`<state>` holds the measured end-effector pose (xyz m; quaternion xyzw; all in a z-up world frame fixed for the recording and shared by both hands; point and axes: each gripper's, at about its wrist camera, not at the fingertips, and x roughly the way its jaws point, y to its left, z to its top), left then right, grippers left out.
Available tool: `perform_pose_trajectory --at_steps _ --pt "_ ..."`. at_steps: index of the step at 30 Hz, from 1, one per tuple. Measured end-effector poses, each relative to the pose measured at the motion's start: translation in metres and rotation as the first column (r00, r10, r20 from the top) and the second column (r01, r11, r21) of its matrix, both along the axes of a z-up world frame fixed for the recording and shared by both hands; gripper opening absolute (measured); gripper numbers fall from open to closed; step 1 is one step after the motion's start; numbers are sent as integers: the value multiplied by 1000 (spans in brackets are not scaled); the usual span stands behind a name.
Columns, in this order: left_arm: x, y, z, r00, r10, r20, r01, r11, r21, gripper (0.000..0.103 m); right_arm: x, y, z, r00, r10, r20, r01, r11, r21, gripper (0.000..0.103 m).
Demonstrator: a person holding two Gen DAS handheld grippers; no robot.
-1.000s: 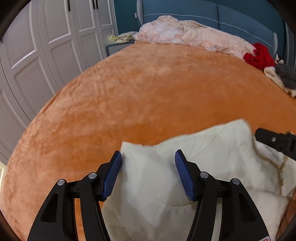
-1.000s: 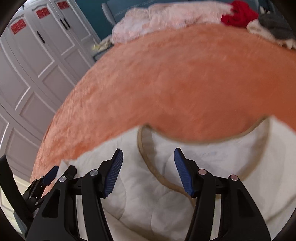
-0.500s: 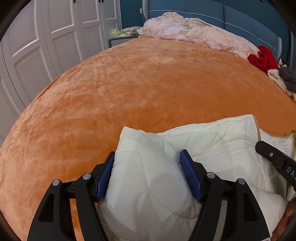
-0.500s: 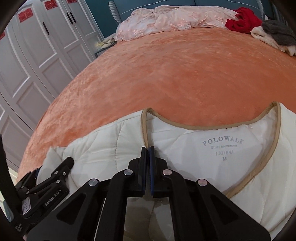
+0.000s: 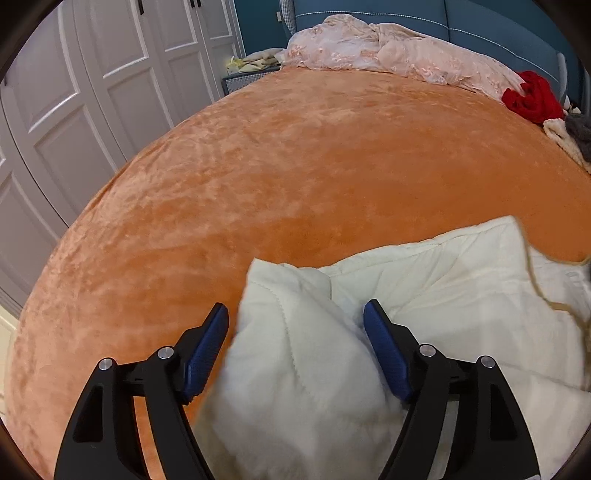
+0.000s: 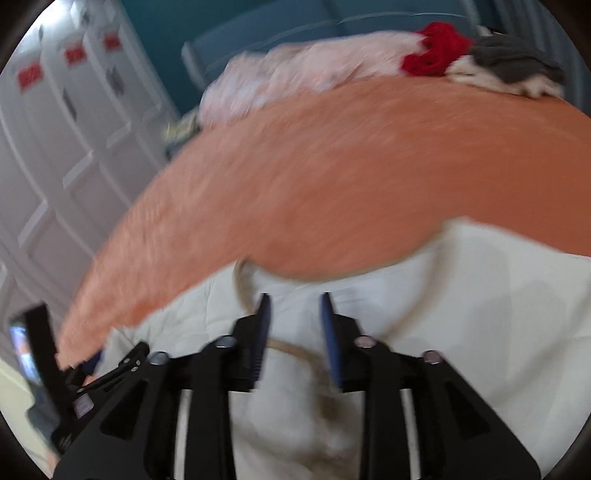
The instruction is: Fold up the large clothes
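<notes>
A cream quilted jacket [image 5: 443, 277] lies bunched at the near edge of the orange bed. My left gripper [image 5: 295, 306] stands over its puffed left fold. Its jaws are opening wide, with the fold between them and a gap at the left pad [image 5: 207, 343]. In the blurred right wrist view the jacket [image 6: 498, 314] shows its tan-trimmed neckline [image 6: 242, 284]. My right gripper [image 6: 294, 297] is over that trim, its jaws opening with a strip of the trim lying between them and not pinched. The left gripper [image 6: 110, 365] appears at the lower left of that view.
The orange plush blanket [image 5: 295, 147] covers the whole bed. At its far end lie a pink lace garment [image 5: 388, 59], a red garment [image 5: 532, 96] and grey and cream clothes [image 5: 576, 133], against a blue headboard [image 5: 480, 22]. White wardrobe doors [image 5: 92, 92] stand left.
The right gripper closed on the collar trim, then its jaws parted again while it moved, blurring its view. The left jaws widened around the fold. The right finger left the left view.
</notes>
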<state>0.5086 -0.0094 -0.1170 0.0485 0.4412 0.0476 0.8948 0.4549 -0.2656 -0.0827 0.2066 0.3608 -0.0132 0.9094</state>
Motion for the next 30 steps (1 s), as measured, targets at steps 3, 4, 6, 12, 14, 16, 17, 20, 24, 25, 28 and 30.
perform_pose_trajectory --at_steps 3,4,6,12,14,16,17,20,24,25,28,30 --pt "-12 -11 29 999 -49 20 50 994 -92 73 -38 -69 22 995 -97 32 96 995 15 47" --pt "-16 -22 42 997 -68 42 73 989 -129 73 -46 -87 24 992 -120 32 120 993 16 50" --pt "-22 -59 64 986 -147 82 159 972 -174 73 -61 -132 23 982 -188 7 188 982 29 49" --pt "-31 -198 76 905 -409 118 420 903 -90 81 -66 -189 -11 974 -198 -113 212 968 136 29" --pt "-28 -226 62 895 -439 76 445 889 -102 81 -60 -184 -19 979 -155 -132 171 978 118 14" --pt "-24 -246 42 891 -454 27 453 880 -141 77 -53 -174 -27 984 -102 -148 117 989 94 6" --pt "-22 -254 32 890 -456 10 452 880 -148 72 -50 -168 -30 985 -74 -158 86 994 68 5" --pt "-18 -269 0 891 -450 -52 445 891 -89 64 -44 -154 -42 983 -39 -180 38 999 -8 0" --pt "-18 -264 -18 903 -428 -44 421 899 -116 69 -46 -160 -52 987 -63 -146 67 998 19 0" --pt "-18 -264 -20 904 -426 -38 420 900 -117 70 -48 -161 -53 989 -69 -135 72 997 17 0" --pt "-18 -264 -21 905 -425 -30 421 902 -93 71 -51 -163 -53 989 -92 -120 94 996 7 0" --pt "-18 -263 -17 907 -419 -29 415 905 -91 71 -55 -166 -48 984 -133 -120 132 991 -14 0"
